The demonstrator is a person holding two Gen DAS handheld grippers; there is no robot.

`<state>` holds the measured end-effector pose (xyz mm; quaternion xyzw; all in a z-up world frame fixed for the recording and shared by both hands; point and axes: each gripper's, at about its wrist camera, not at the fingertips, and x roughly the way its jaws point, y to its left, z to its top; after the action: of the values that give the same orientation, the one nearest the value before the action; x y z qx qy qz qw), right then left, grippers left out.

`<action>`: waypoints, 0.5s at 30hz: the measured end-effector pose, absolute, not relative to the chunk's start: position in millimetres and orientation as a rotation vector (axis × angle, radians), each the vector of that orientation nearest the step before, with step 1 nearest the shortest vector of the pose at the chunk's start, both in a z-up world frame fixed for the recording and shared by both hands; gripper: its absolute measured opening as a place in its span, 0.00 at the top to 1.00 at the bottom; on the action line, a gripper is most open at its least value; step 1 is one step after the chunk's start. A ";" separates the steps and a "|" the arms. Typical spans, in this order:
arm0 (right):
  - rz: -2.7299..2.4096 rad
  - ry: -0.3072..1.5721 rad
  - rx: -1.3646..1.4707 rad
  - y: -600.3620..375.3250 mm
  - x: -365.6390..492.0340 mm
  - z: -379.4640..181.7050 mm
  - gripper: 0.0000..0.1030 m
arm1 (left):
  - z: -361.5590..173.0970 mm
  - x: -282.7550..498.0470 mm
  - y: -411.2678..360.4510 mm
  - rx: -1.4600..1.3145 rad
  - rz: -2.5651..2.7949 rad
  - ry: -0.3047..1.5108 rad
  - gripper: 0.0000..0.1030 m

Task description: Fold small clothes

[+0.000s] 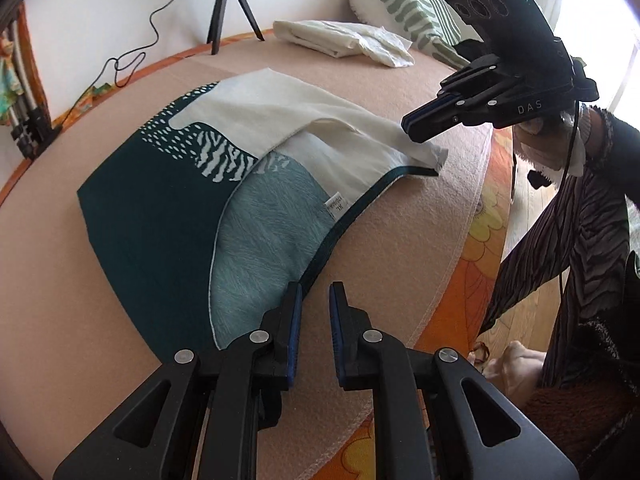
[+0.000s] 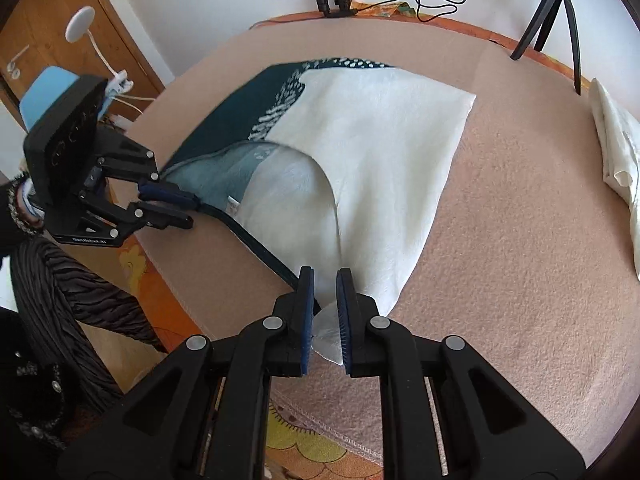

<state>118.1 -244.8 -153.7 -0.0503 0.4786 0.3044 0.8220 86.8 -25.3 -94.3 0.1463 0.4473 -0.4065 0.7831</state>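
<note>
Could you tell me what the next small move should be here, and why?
Probably close both grippers on the garment's near edge. The left gripper sits open at the dark hem, the right gripper open around the white corner of the garment; neither grips yet, so nothing can be lifted to fold.

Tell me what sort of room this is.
Probably a bedroom at home: a striped pillow lies at the far end of a pink blanket, a wooden door stands nearby, and a small tripod suggests recording.
</note>
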 end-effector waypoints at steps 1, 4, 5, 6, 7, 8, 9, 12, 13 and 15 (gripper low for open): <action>0.664 0.996 -0.052 -252.4 121.1 -145.4 0.86 | -87.4 88.1 -19.1 0.274 -0.881 0.957 0.88; 0.648 0.928 0.071 -272.1 139.2 -125.0 0.57 | -65.5 96.9 -9.7 0.191 -0.852 0.900 0.88; 0.611 0.908 0.083 -275.8 147.9 -121.1 0.56 | -59.5 102.8 -9.1 0.171 -0.841 0.883 0.88; 0.570 0.898 0.096 -278.9 158.2 -119.8 0.56 | -53.9 109.9 -10.3 0.153 -0.831 0.868 0.88; 0.529 0.894 0.125 -282.6 169.9 -120.5 0.56 | -49.0 118.7 -12.9 0.140 -0.810 0.851 0.88; 0.491 0.903 0.168 -286.8 182.9 -123.4 0.56 | -44.3 128.1 -15.9 0.124 -0.793 0.835 0.88; 0.461 0.916 0.212 -291.1 195.7 -127.7 0.56 | -41.1 139.4 -19.5 0.111 -0.772 0.823 0.88; 0.414 0.946 0.328 -303.2 228.7 -140.8 0.56 | -39.3 173.1 -32.4 0.097 -0.706 0.820 0.88; 0.403 0.951 0.354 -306.1 237.3 -144.9 0.56 | -39.7 185.7 -36.5 0.085 -0.701 0.823 0.88; 0.386 0.971 0.403 -310.9 254.4 -155.1 0.56 | -44.9 204.8 -48.7 0.086 -0.696 0.835 0.88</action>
<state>254.4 -310.9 -155.1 0.1911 0.4606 0.1831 0.8472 204.8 -48.7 -44.9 0.0407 0.3971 -0.3312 0.8550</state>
